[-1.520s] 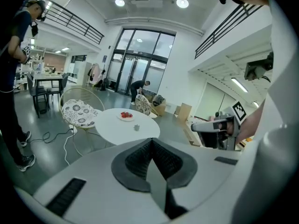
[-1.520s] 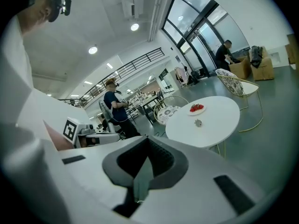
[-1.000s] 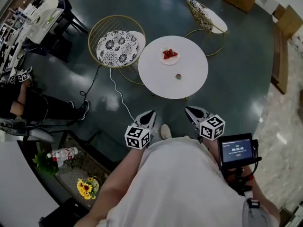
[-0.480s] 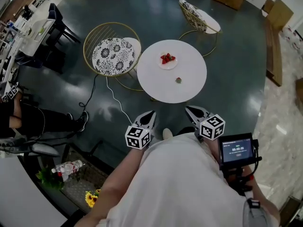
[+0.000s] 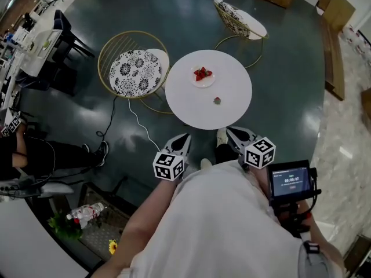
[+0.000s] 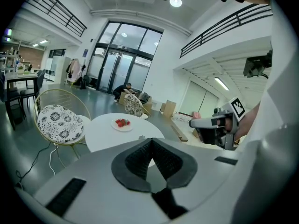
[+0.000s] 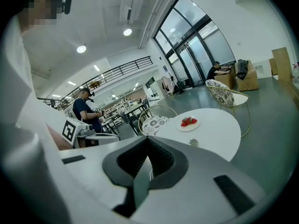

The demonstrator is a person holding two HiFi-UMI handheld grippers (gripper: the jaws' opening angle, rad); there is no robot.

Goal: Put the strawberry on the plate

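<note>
A round white table (image 5: pixel 232 106) stands ahead of me. On its far side a small plate (image 5: pixel 202 81) holds a few red strawberries (image 5: pixel 202 73). One loose strawberry (image 5: pixel 217 101) lies nearer on the tabletop. My left gripper (image 5: pixel 185 138) and right gripper (image 5: pixel 231 133) are held close to my body, short of the table's near edge, both shut and empty. The left gripper view shows the plate (image 6: pixel 123 126) and the loose strawberry (image 6: pixel 142 137) beyond the shut left gripper (image 6: pixel 152 140). The right gripper view shows the plate (image 7: pixel 189 126) and the loose strawberry (image 7: pixel 193 143) past the shut right gripper (image 7: pixel 148 140).
A gold wire chair with a patterned cushion (image 5: pixel 134 66) stands left of the table, another chair (image 5: pixel 239 17) behind it. A white cable (image 5: pixel 142 123) runs over the dark floor. A person (image 5: pixel 35 149) sits at the left. A screen device (image 5: pixel 288 181) hangs at my right side.
The table has come closer and lower in the head view as I walk toward it. Both grippers keep their place in front of my body, still shut.
</note>
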